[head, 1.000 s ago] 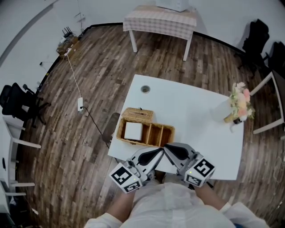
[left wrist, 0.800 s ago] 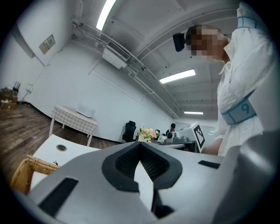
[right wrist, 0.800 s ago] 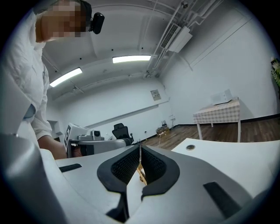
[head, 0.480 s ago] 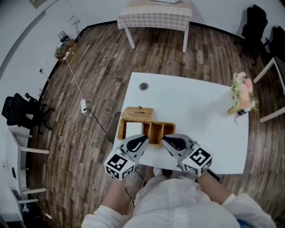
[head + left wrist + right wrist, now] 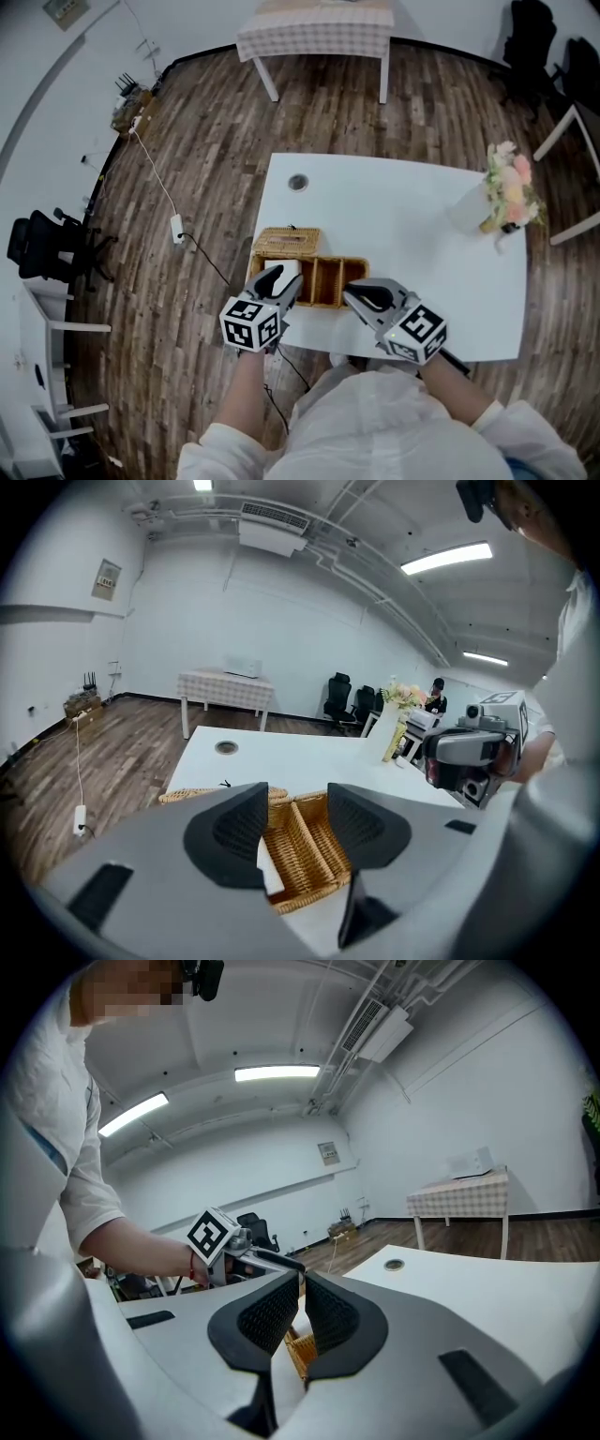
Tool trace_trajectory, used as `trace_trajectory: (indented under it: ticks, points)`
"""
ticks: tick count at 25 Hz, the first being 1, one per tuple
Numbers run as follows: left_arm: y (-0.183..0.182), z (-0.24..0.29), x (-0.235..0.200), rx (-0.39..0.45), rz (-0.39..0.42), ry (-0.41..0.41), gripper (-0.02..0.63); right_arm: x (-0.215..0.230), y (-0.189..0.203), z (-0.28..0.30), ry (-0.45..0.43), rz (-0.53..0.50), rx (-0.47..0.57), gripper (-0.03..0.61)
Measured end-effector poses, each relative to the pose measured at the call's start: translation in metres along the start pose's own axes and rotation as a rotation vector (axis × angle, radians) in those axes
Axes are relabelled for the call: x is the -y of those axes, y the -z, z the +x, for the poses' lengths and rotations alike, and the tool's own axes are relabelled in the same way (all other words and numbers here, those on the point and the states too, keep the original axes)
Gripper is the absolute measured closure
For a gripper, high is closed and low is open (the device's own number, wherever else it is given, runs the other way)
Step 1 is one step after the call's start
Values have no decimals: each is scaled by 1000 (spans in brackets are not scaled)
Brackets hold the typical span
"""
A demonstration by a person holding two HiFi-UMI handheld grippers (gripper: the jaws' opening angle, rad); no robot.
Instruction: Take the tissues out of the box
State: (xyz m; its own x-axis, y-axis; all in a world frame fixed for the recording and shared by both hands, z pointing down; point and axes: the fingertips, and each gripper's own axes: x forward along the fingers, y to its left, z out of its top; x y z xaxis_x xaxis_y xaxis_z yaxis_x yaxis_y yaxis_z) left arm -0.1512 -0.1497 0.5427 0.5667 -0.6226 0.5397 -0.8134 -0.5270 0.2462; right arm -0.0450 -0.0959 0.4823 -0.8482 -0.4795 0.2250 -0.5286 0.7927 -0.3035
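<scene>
A wicker basket (image 5: 323, 279) with several compartments stands near the white table's front left edge. A closed wicker lid section (image 5: 286, 241) lies along its far side. A white tissue pack (image 5: 269, 878) sits in the left compartment, mostly hidden in the head view by my left gripper (image 5: 279, 278). That gripper hovers over this compartment. Its jaws have just been opening and stand open, with nothing between the pads (image 5: 297, 794). My right gripper (image 5: 354, 293) is shut and empty at the basket's right front corner (image 5: 302, 1281).
The white table (image 5: 403, 225) has a round cable hole (image 5: 297, 182) at the far left and a vase of flowers (image 5: 509, 202) at the far right. A checked table (image 5: 314, 23) stands beyond. A cable (image 5: 164, 183) runs over the wooden floor at the left.
My left gripper has moved forward and down from the table's front edge to over the basket's left compartment, and its jaws have opened. The right gripper has sunk a little.
</scene>
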Motion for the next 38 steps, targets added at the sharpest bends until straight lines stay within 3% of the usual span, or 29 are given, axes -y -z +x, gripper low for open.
trace_trajectory:
  ticks: [7, 20, 38]
  points:
    - [14, 6, -18, -71, -22, -62, 371, 3, -3, 3, -9, -2, -4, 543]
    - [47, 29, -50, -300, -71, -191, 225, 11, 1, 2, -18, 24, -8, 543]
    - [92, 49, -85, -579, -144, -334, 152, 25, 5, 2, -32, 63, -15, 543]
